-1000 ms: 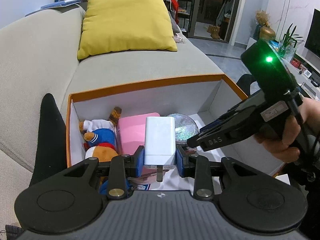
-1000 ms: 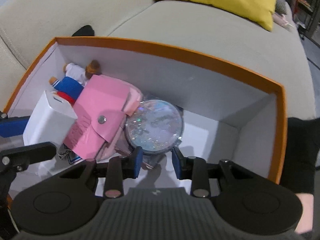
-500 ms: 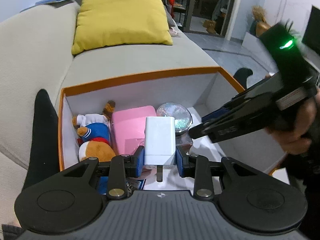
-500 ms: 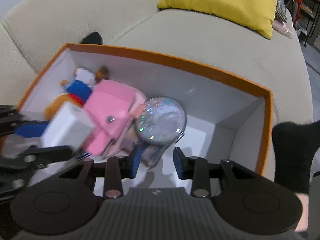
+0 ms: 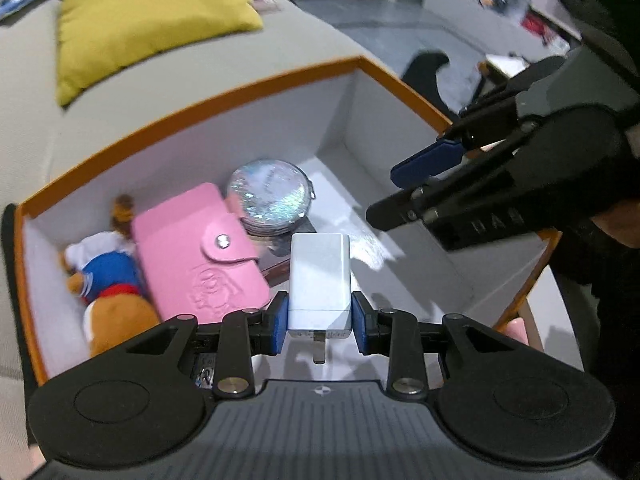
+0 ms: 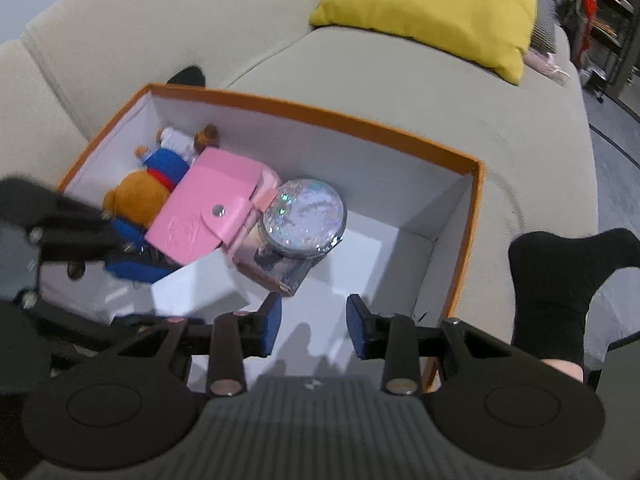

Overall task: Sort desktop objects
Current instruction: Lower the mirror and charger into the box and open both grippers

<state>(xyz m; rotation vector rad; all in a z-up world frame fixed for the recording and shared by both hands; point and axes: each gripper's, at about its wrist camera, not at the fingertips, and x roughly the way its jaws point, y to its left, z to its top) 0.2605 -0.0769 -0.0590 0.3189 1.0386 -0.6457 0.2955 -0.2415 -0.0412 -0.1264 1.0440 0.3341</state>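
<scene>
An orange-rimmed box [image 5: 240,88] [image 6: 320,114] with a white inside sits on a sofa. It holds a plush toy [image 5: 104,280] [image 6: 152,184], a pink snap wallet [image 5: 192,256] [image 6: 208,216] and a round glitter tin [image 5: 270,196] [image 6: 304,216] resting on a small booklet [image 6: 276,268]. My left gripper [image 5: 320,322] is shut on a white charger [image 5: 320,276] [image 6: 196,288], plug prongs towards the camera, low over the box floor beside the wallet. My right gripper [image 6: 314,326] [image 5: 400,192] is open and empty, above the box's near right part.
A yellow cushion [image 5: 152,12] [image 6: 432,8] lies on the beige sofa [image 6: 400,80] behind the box. A person's foot in a black sock [image 6: 560,280] [image 5: 424,68] rests just right of the box. White box floor [image 6: 380,264] shows right of the tin.
My left gripper has swung right and sunk deeper into the box with the charger, rolling as it went. My right gripper has lifted back from the glitter tin, still empty.
</scene>
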